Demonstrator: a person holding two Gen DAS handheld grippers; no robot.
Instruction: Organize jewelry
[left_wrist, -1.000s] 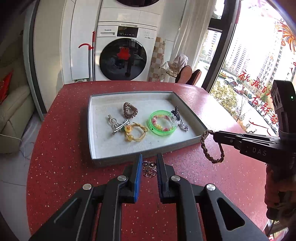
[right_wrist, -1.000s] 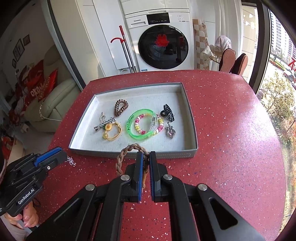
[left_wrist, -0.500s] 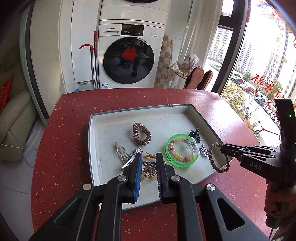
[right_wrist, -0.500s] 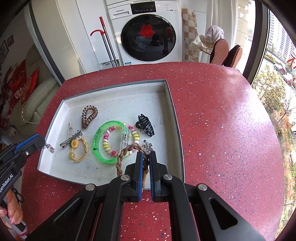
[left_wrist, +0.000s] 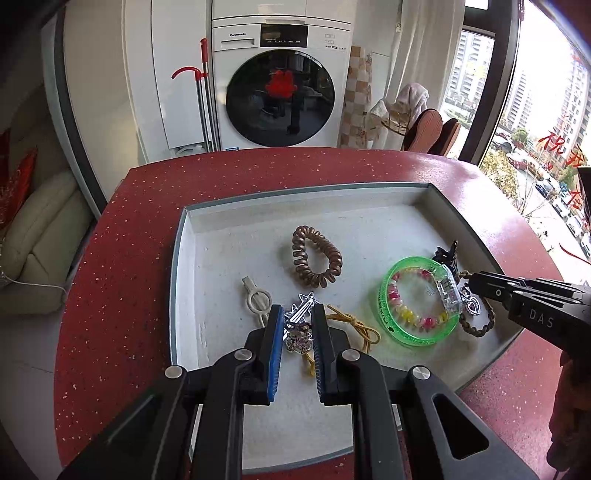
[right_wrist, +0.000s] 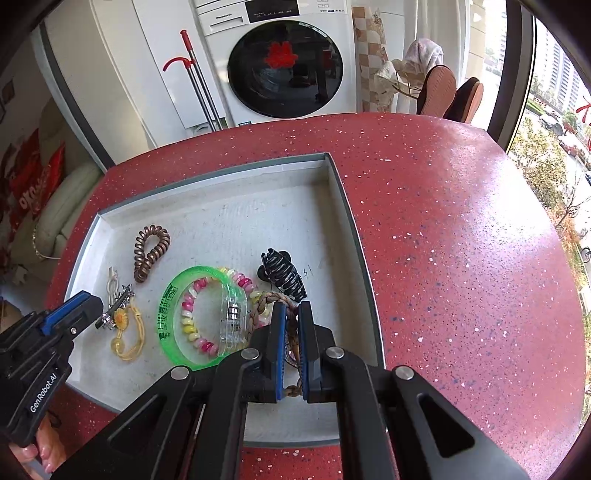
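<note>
A grey tray (left_wrist: 177, 258) (right_wrist: 354, 229) sits on the red speckled table (right_wrist: 443, 258). My left gripper (left_wrist: 298, 320) (right_wrist: 88, 302) is shut on a small silver-and-brown charm (left_wrist: 297, 338) (right_wrist: 107, 321), low over the tray's near left, above a star hair clip (left_wrist: 303, 306). My right gripper (right_wrist: 291, 314) (left_wrist: 476, 284) is shut on a brown braided bracelet (right_wrist: 266, 299) (left_wrist: 476, 326), low over the tray's near right. It is beside the green bangle (right_wrist: 166, 314) (left_wrist: 382, 299) and the black claw clip (right_wrist: 284, 273).
The tray also holds a brown spiral hair tie (left_wrist: 314, 258), a white clip (left_wrist: 256, 299), a yellow flower hair tie (right_wrist: 127, 347), a bead bracelet (right_wrist: 192, 325) and a clear clip (right_wrist: 232, 317). A washing machine (left_wrist: 280, 85) stands beyond the table. Bare table lies right of the tray.
Both grippers have moved forward from the table in front of the tray to over its inside and come lower, each still carrying its piece.
</note>
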